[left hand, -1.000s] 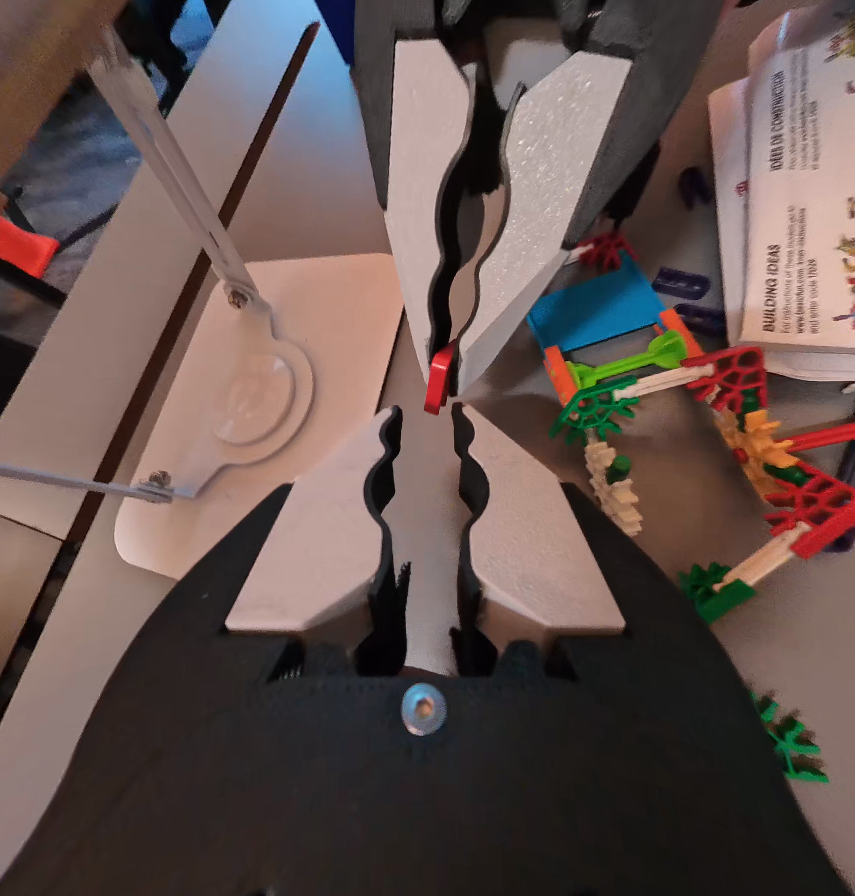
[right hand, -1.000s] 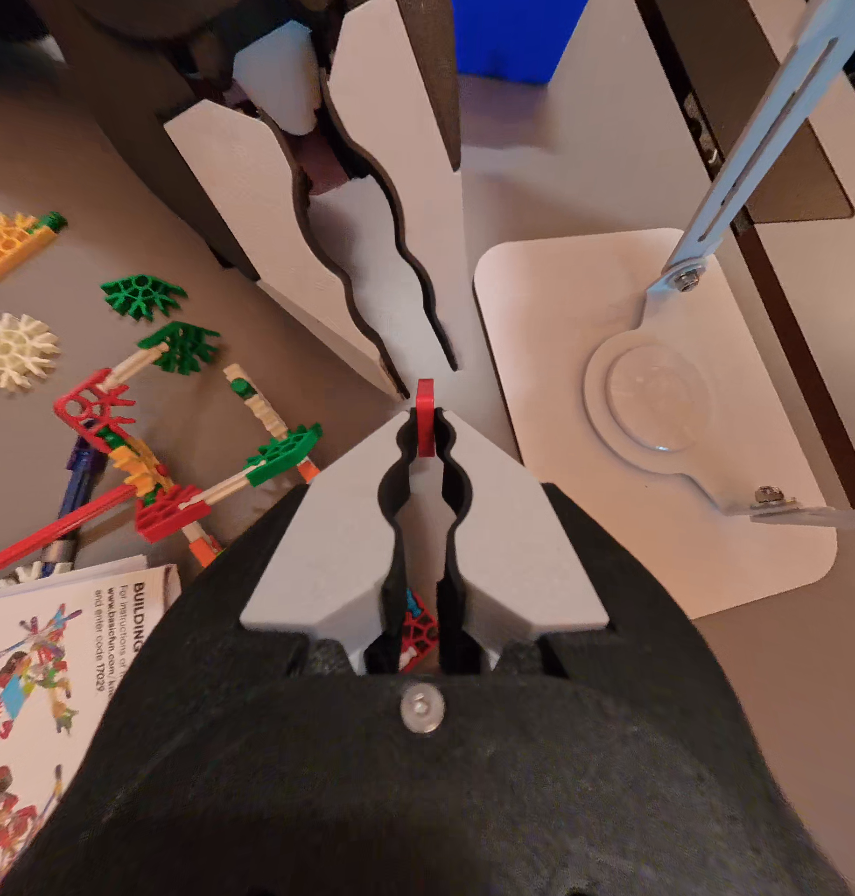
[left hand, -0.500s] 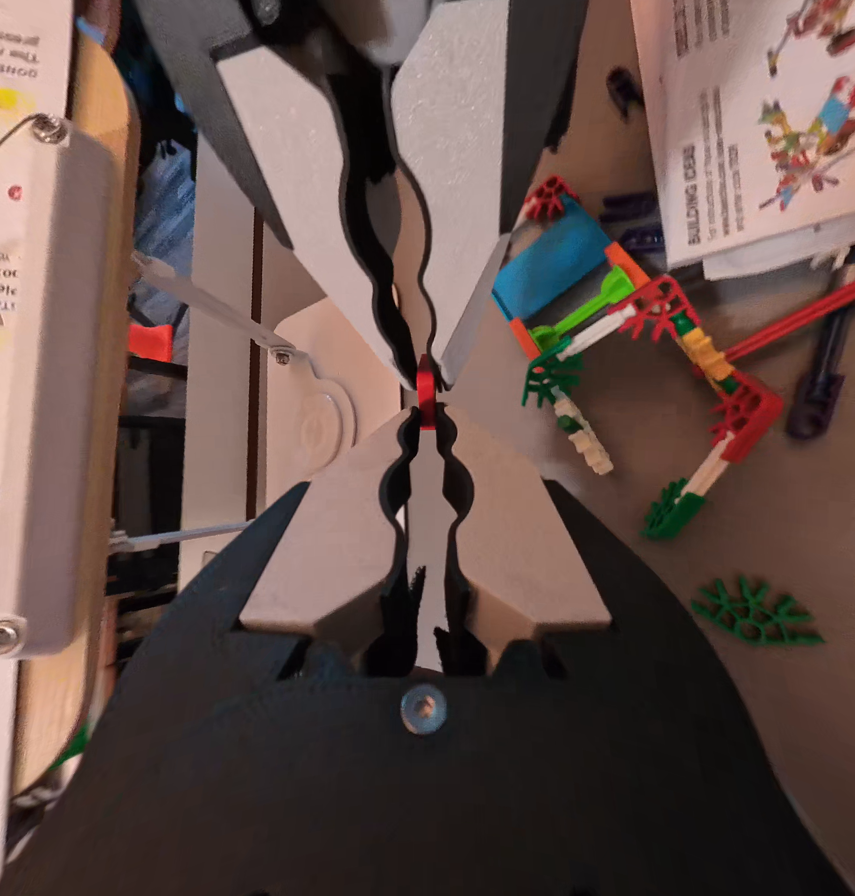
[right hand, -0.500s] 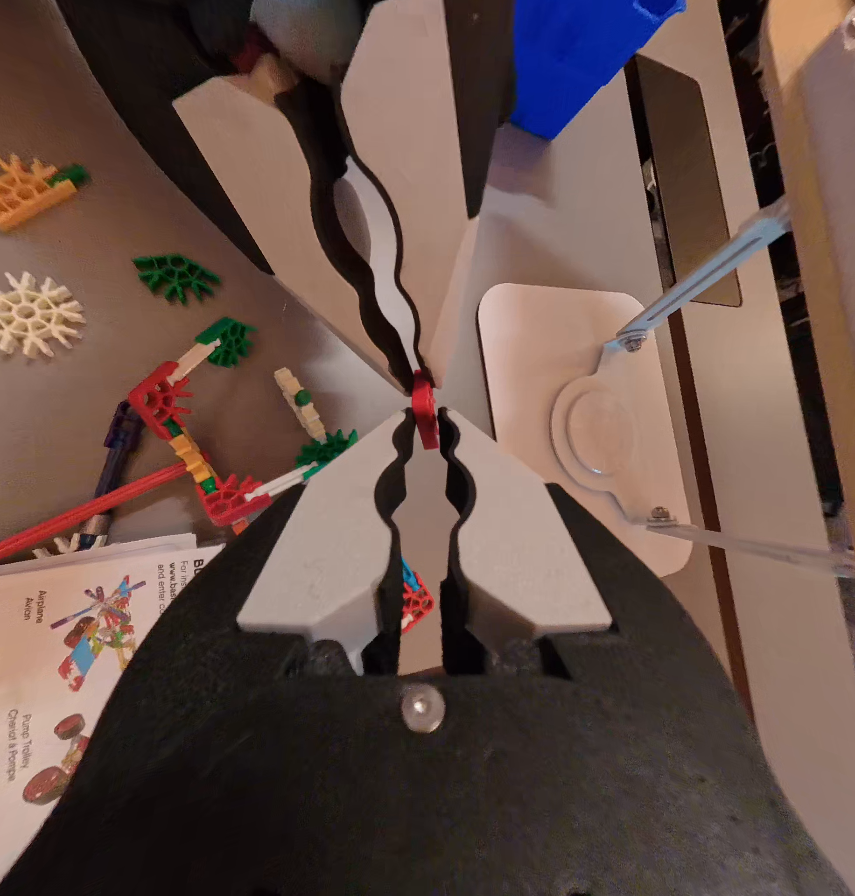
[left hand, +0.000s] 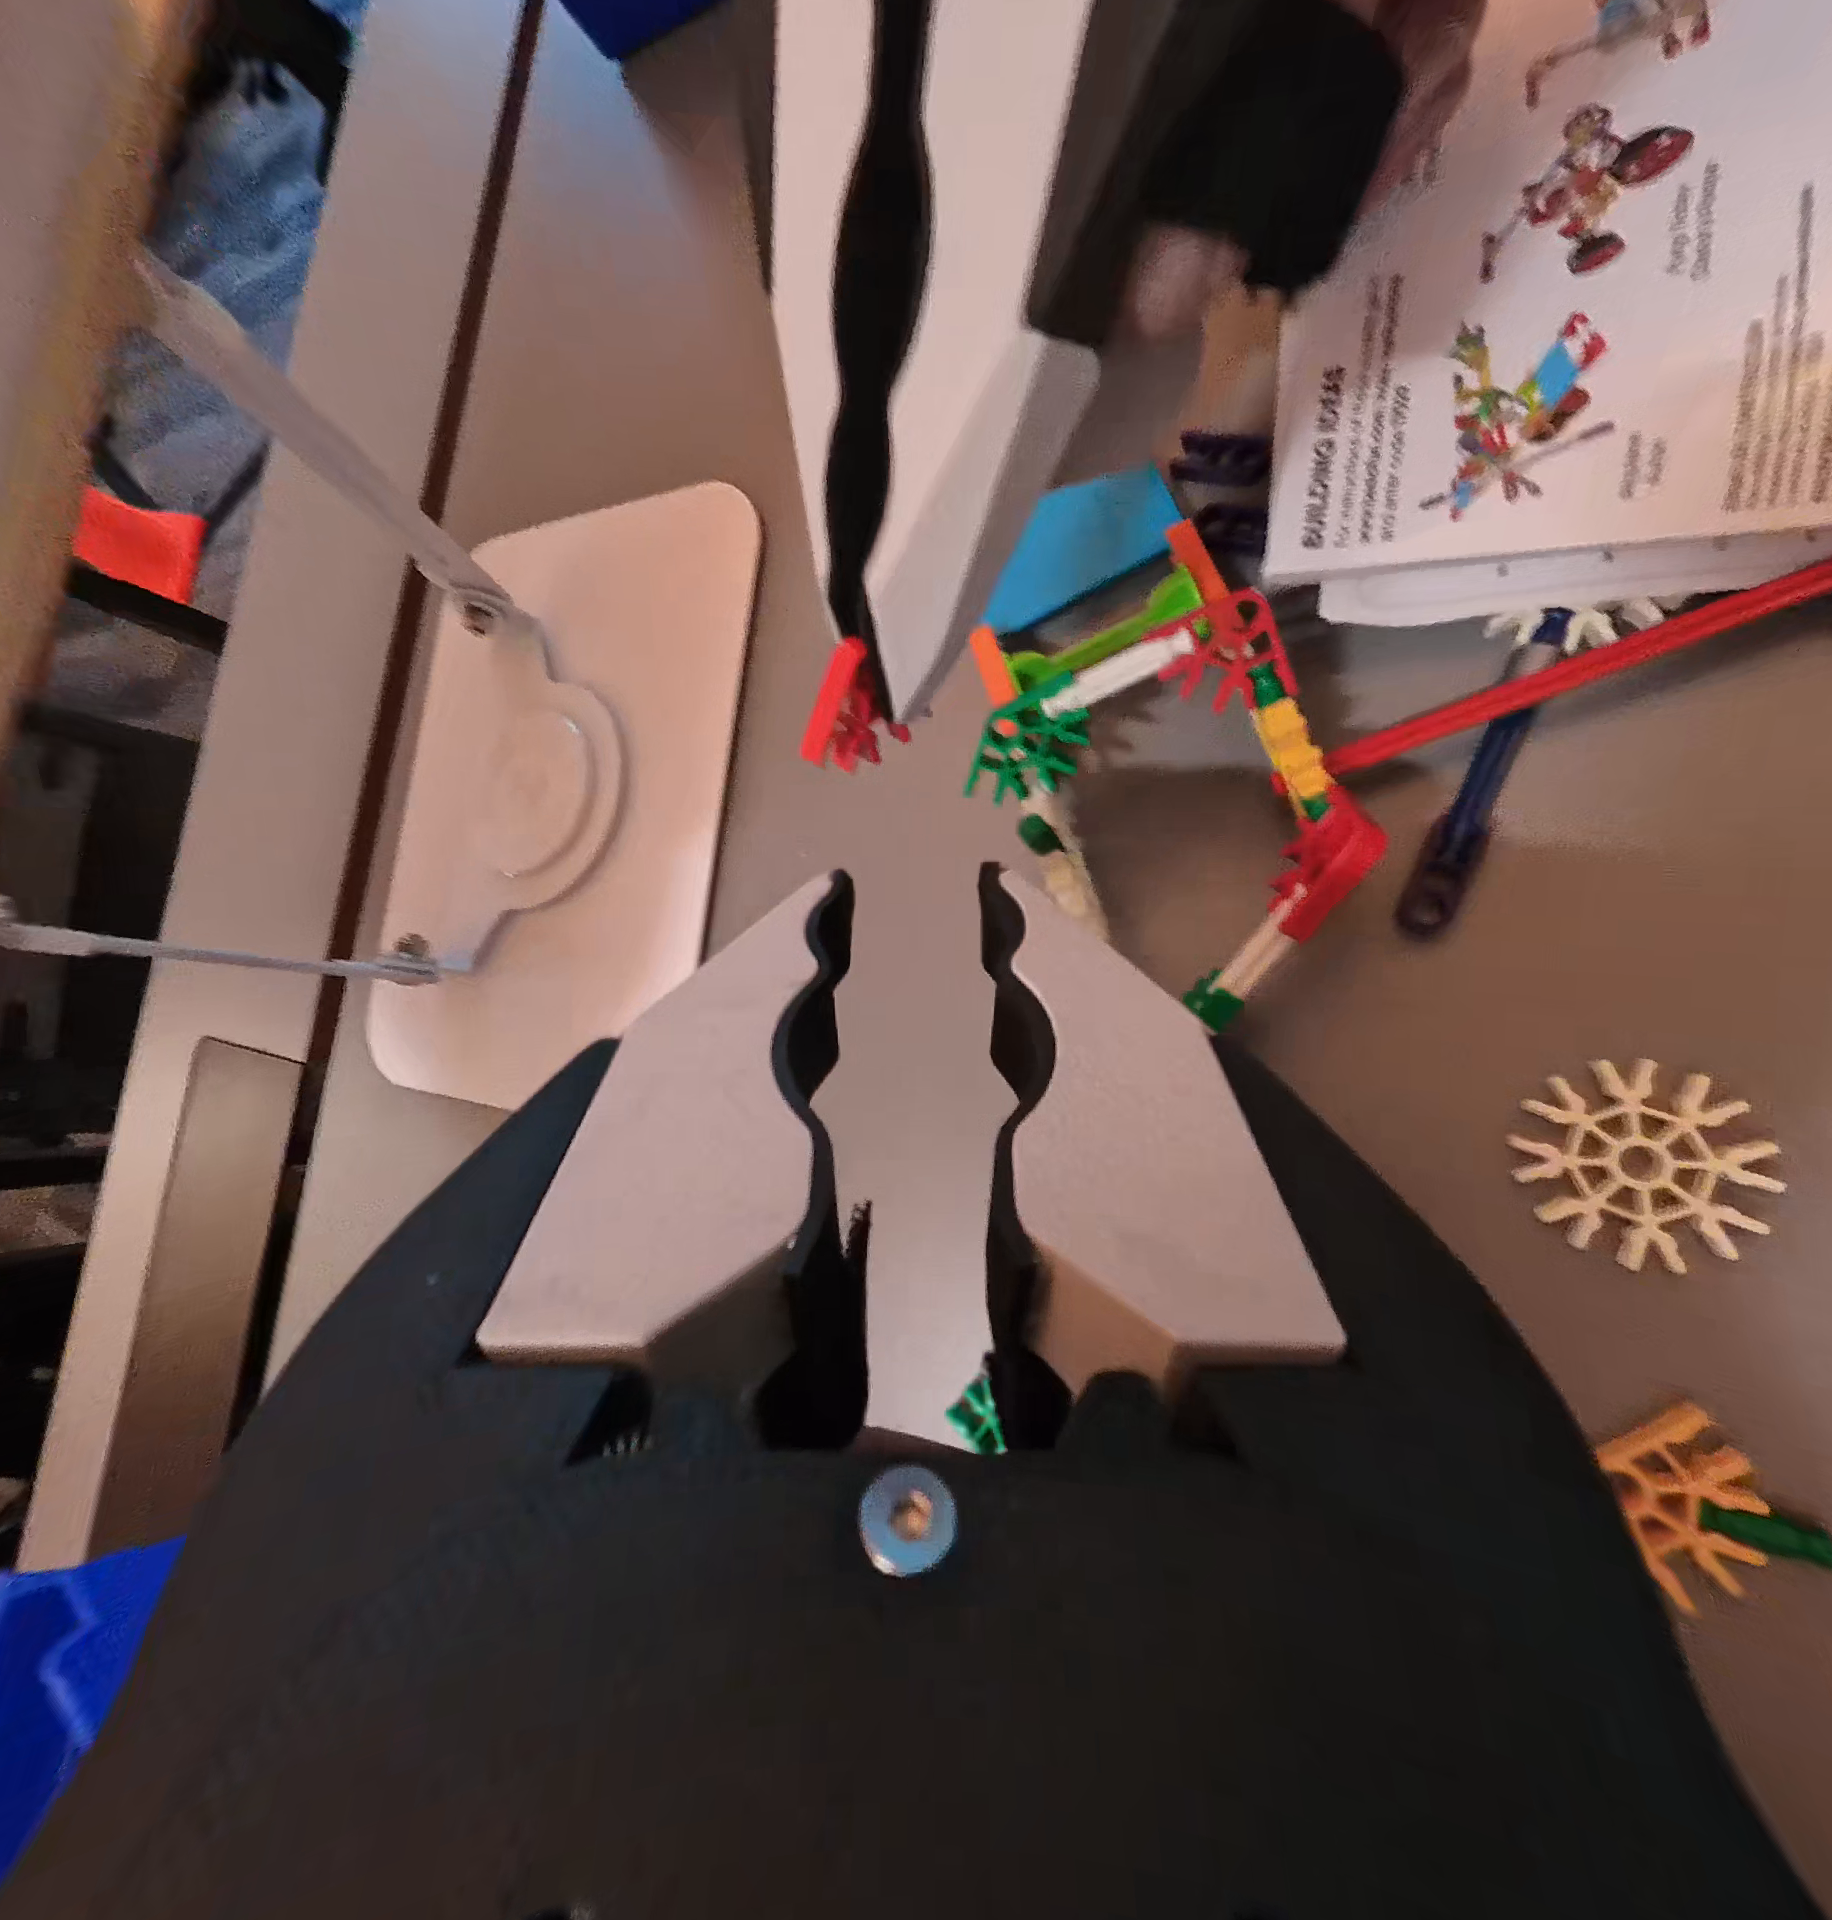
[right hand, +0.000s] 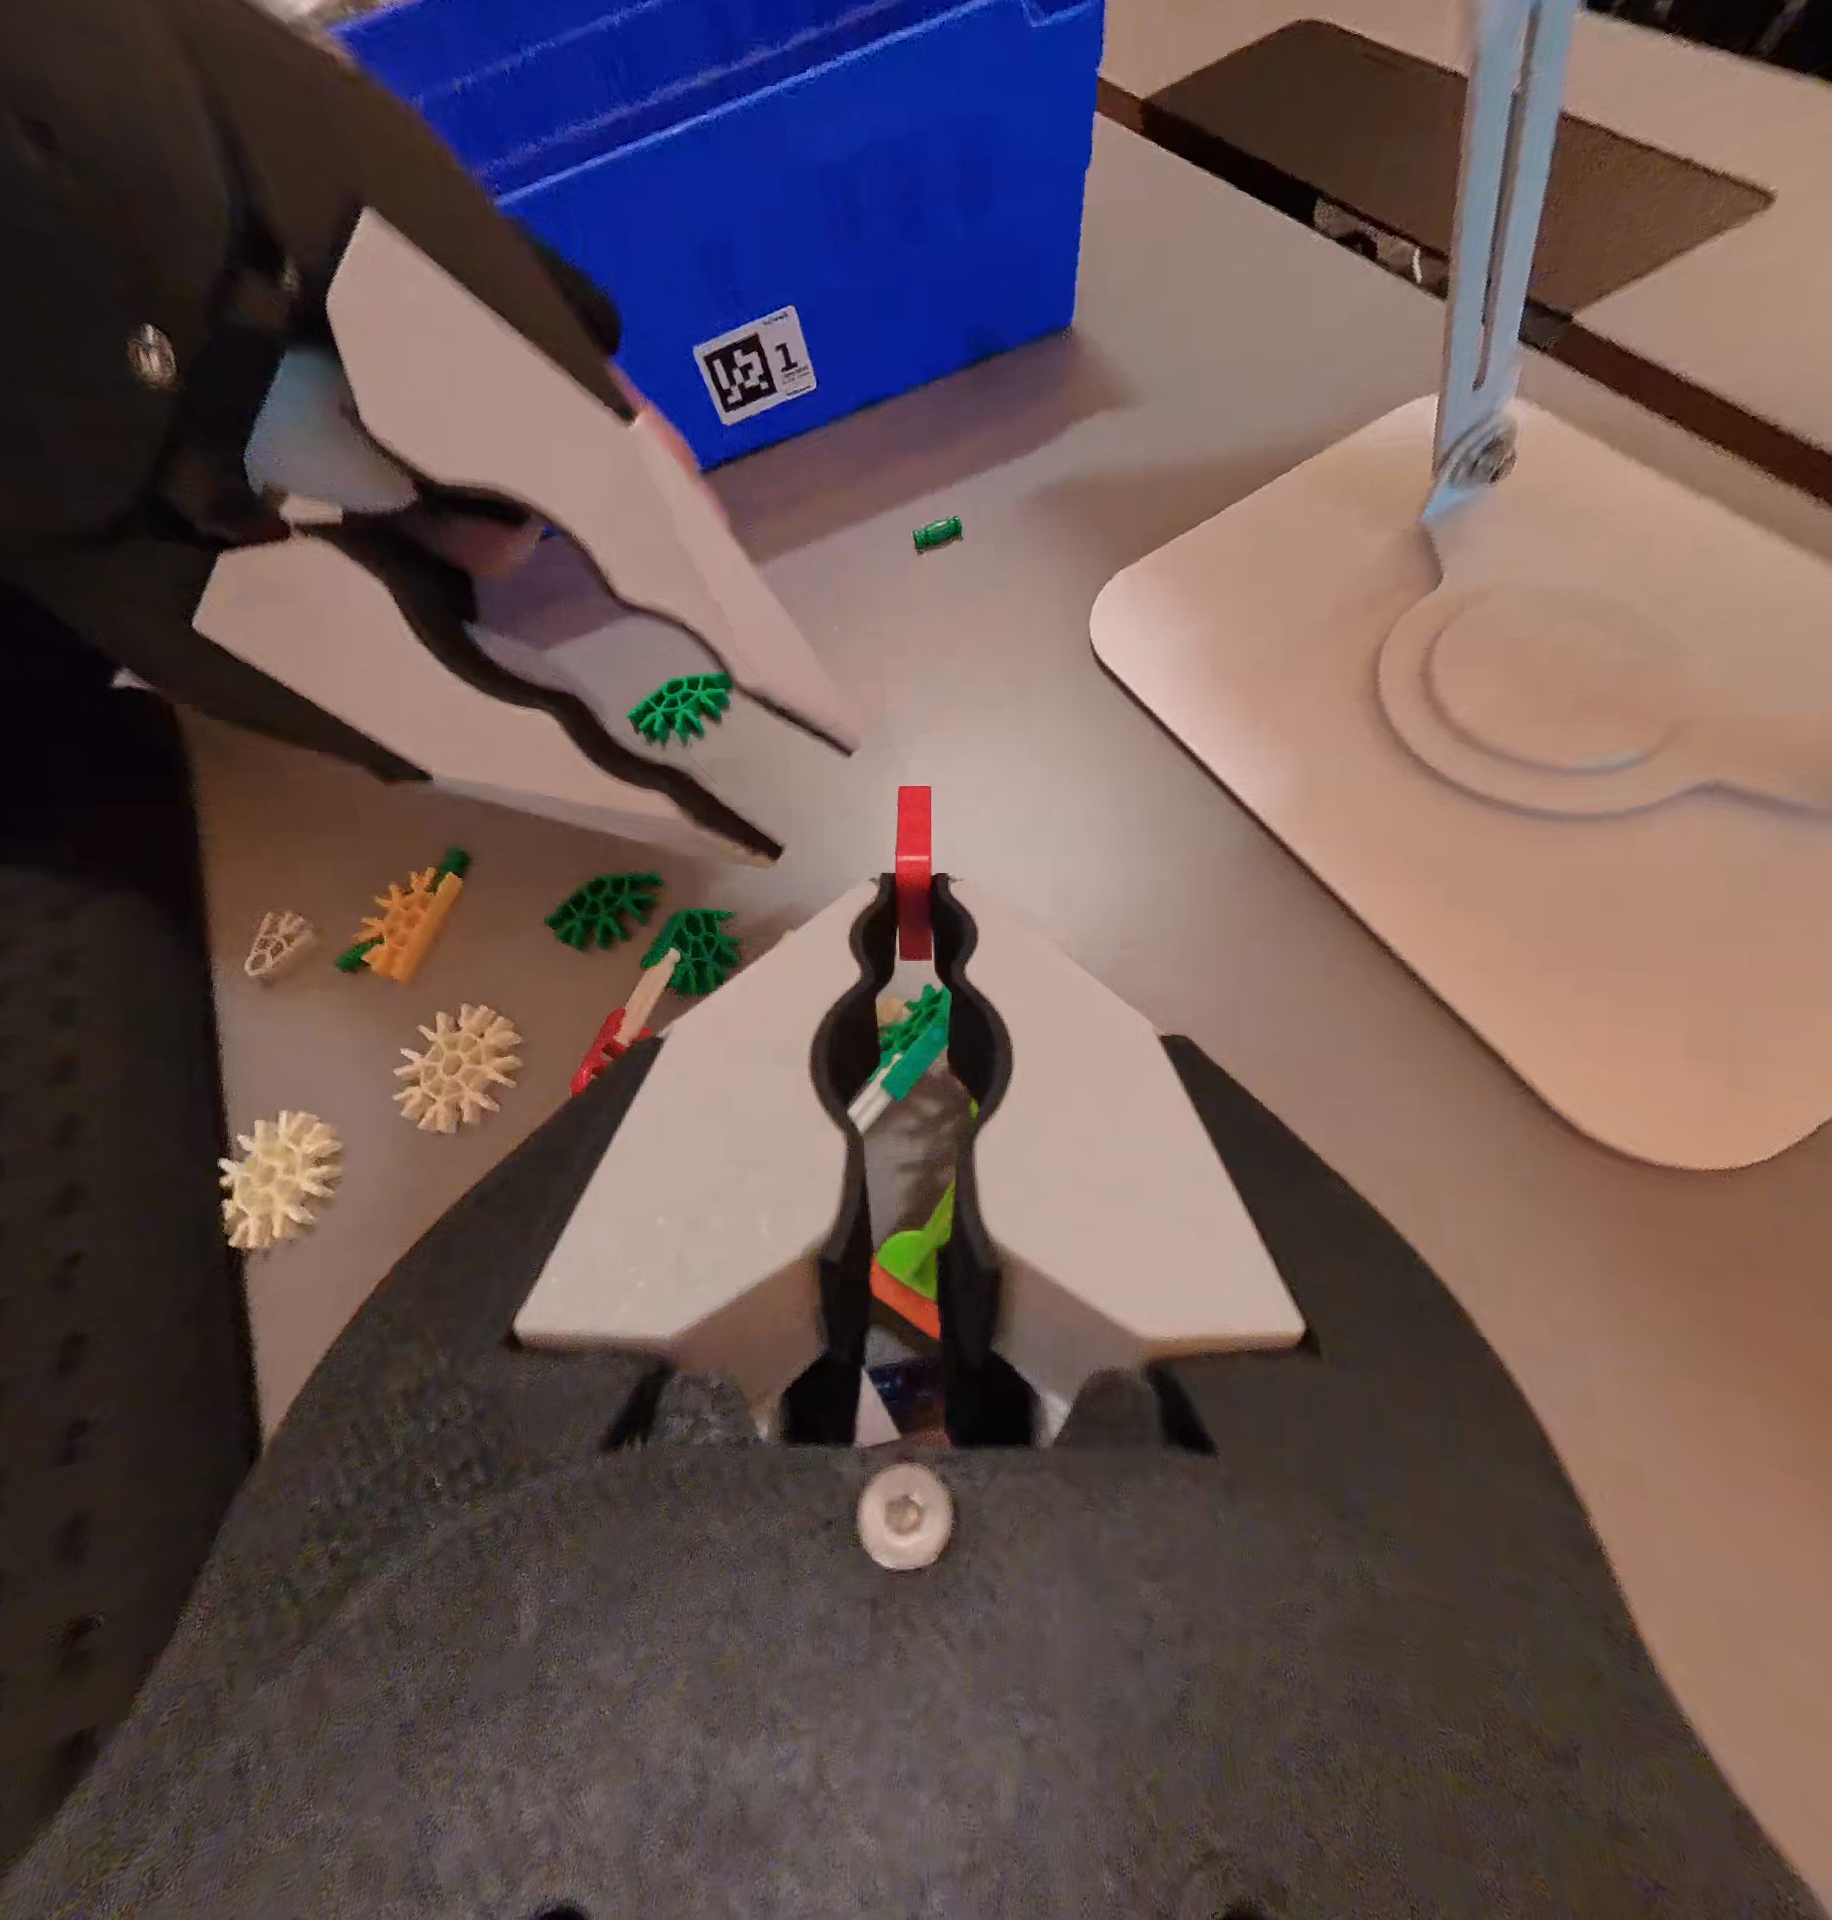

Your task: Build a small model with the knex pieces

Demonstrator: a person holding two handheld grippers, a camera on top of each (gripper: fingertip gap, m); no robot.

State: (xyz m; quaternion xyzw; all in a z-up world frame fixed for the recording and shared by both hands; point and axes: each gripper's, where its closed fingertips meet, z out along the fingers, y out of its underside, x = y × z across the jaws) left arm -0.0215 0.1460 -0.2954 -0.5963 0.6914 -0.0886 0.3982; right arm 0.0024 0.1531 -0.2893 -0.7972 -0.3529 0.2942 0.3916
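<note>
My right gripper (right hand: 914, 883) is shut on a small red connector piece (right hand: 913, 862), which stands edge-on out of its tips. In the left wrist view the same red piece (left hand: 844, 707) sticks out of the right gripper's tips (left hand: 870, 686), above the table. My left gripper (left hand: 912, 878) is open and empty, a short gap away from the red piece. In the right wrist view the left gripper (right hand: 813, 800) shows at upper left, jaws apart. A built frame of coloured rods and connectors (left hand: 1203, 707) lies just right of the red piece.
A blue bin (right hand: 787, 208) stands behind. A white stand base (right hand: 1514, 779) with a metal arm lies to one side. A printed booklet (left hand: 1566, 312) covers some rods. Loose white snowflake (left hand: 1644, 1164), orange (left hand: 1681, 1496) and green connectors (right hand: 605, 909) are scattered on the table. The tips of both grippers are at nearly the same place.
Half a second ago both grippers' tips met at the red piece. The left gripper has since opened and drawn back; the right gripper still holds the piece.
</note>
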